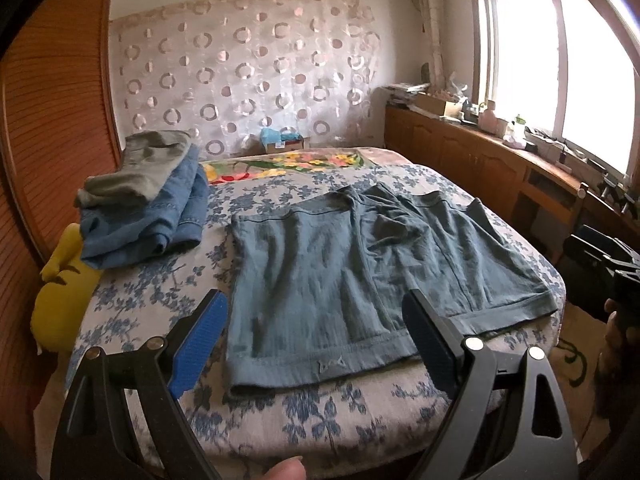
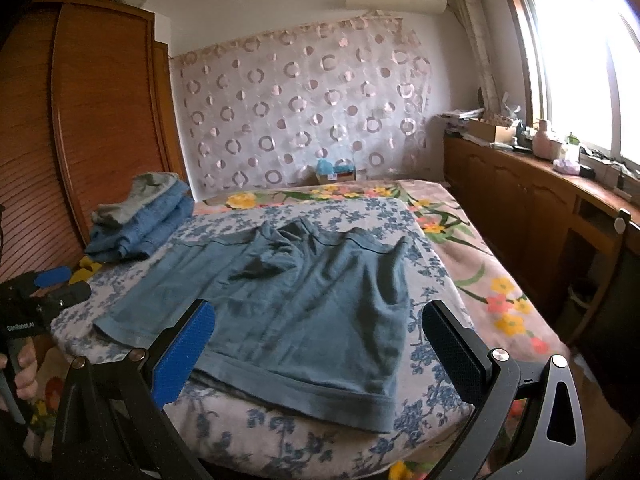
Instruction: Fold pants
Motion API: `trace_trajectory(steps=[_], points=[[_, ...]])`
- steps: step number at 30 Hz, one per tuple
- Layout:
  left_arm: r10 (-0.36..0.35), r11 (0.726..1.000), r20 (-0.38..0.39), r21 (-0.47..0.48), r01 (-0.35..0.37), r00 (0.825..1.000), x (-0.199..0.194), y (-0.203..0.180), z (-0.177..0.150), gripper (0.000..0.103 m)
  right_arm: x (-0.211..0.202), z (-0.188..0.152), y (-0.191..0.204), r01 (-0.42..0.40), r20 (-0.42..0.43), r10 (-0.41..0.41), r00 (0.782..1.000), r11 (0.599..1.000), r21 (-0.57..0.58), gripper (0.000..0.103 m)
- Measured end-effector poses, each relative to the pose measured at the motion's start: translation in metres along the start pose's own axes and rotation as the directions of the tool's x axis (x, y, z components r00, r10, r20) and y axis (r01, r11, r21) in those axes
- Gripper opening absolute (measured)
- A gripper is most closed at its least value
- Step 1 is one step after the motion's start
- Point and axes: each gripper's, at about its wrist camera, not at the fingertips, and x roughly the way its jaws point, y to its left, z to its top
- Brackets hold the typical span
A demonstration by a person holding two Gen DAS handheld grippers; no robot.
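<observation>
Teal-grey short pants (image 1: 344,276) lie spread flat on the floral bedsheet (image 1: 168,292), leg hems toward me, waistband at the far side; they also show in the right wrist view (image 2: 296,312). My left gripper (image 1: 316,316) is open and empty, held above the near hem of the left leg. My right gripper (image 2: 318,328) is open and empty above the near hem of the right leg. The right gripper also shows at the right edge of the left wrist view (image 1: 612,272); the left gripper shows at the left edge of the right wrist view (image 2: 52,284).
A pile of folded clothes, grey on blue denim (image 1: 148,208), sits at the bed's far left. A yellow plush (image 1: 60,296) lies at the left edge by the wooden wardrobe (image 1: 52,100). A wooden cabinet (image 1: 500,168) with clutter runs along the window on the right.
</observation>
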Motion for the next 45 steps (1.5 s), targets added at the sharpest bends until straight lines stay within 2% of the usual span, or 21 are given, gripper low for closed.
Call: trace_trajectory(steps=[8, 11, 24, 31, 41, 45], points=[[-0.029, 0.999, -0.022, 0.018, 0.029, 0.999, 0.032, -0.002, 0.014, 0.089, 0.016, 0.01, -0.006, 0.035, -0.033, -0.035, 0.999, 0.999, -0.016, 0.101], [-0.051, 0.998, -0.04, 0.033, 0.052, 0.998, 0.044, -0.004, 0.02, 0.089, 0.023, 0.018, -0.008, 0.032, -0.047, -0.033, 0.998, 0.999, -0.02, 0.096], [-0.136, 0.981, -0.095, 0.123, 0.147, 0.986, 0.112, -0.023, 0.058, 0.089, 0.059, 0.042, -0.034, 0.04, -0.129, -0.041, 0.991, 0.999, -0.011, 0.059], [-0.17, 0.973, -0.172, 0.124, 0.192, 0.97, 0.15, -0.022, 0.054, 0.089, 0.083, 0.056, -0.05, 0.047, -0.202, -0.046, 0.978, 0.999, 0.003, 0.039], [-0.193, 0.959, -0.262, 0.155, 0.239, 0.946, 0.171, -0.035, 0.039, 0.089, 0.118, 0.081, -0.054, 0.076, -0.347, -0.077, 0.935, 0.997, -0.018, 0.036], [-0.199, 0.956, -0.261, 0.161, 0.246, 0.945, 0.172, -0.034, 0.038, 0.089, 0.128, 0.088, -0.052, 0.074, -0.383, -0.082, 0.92, 0.997, -0.035, 0.036]])
